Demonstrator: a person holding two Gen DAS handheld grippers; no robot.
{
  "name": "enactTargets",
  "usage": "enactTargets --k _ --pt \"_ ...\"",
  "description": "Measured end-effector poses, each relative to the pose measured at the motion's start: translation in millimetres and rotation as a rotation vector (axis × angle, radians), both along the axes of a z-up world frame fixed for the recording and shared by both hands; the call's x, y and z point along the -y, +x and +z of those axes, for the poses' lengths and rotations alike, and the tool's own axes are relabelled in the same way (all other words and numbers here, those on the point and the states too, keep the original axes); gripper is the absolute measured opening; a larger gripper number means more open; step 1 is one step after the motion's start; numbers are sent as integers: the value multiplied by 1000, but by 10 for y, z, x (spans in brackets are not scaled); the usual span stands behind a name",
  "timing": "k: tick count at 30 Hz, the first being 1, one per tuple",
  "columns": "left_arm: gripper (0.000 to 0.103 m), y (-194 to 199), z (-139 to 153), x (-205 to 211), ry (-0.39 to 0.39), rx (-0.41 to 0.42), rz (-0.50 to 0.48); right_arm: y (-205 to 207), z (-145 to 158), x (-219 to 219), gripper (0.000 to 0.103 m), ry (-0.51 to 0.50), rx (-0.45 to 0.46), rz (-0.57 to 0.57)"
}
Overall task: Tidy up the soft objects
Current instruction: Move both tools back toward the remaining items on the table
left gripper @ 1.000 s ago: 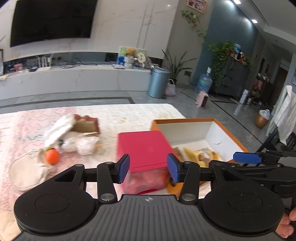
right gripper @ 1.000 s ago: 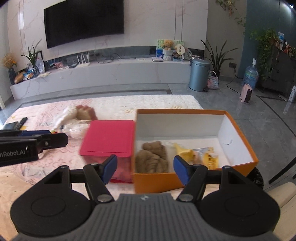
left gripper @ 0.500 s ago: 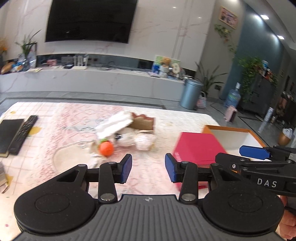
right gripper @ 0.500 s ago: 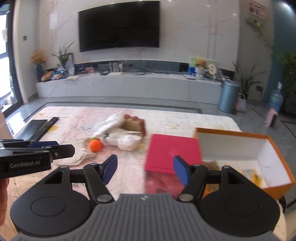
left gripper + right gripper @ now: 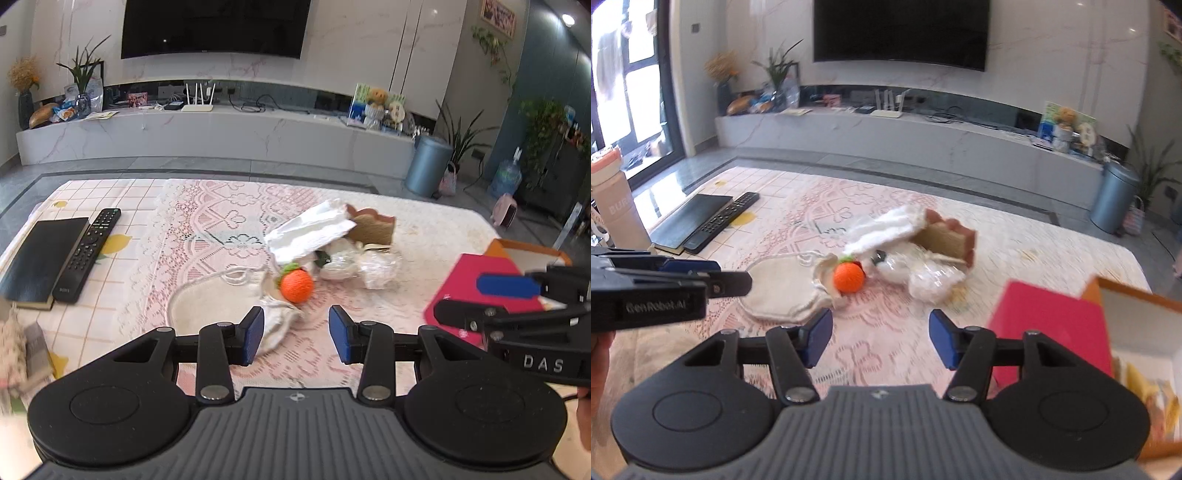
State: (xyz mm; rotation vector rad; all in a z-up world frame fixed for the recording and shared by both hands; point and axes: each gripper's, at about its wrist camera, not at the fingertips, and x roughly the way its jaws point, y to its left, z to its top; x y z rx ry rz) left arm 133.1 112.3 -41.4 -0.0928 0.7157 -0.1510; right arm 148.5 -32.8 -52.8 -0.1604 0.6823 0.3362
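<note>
At twelve o'clock just past the left gripper, whose half-open jaws hold nothing, a round orange ball sits on the lace cloth against a cream pouch, while the right gripper, empty and closing, points slightly right of it.

- The left black two-finger claw with blue pads fills the lower middle of its own view, tilted downward, jaws parted with nothing between them.
- The right black two-finger claw with blue pads sits likewise, jaws closing, gap empty.
</note>
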Motion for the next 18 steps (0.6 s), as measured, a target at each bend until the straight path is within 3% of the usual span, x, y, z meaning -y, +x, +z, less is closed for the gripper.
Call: enactTargets --k 13,18 --pt "43 866 -529 76 26 -169 -75 943 -438 -246 42 94 -156 -26" --pt "45 1045 -754 228 91 -210 -108 1156 -599 -236 42 111 -187 -34"
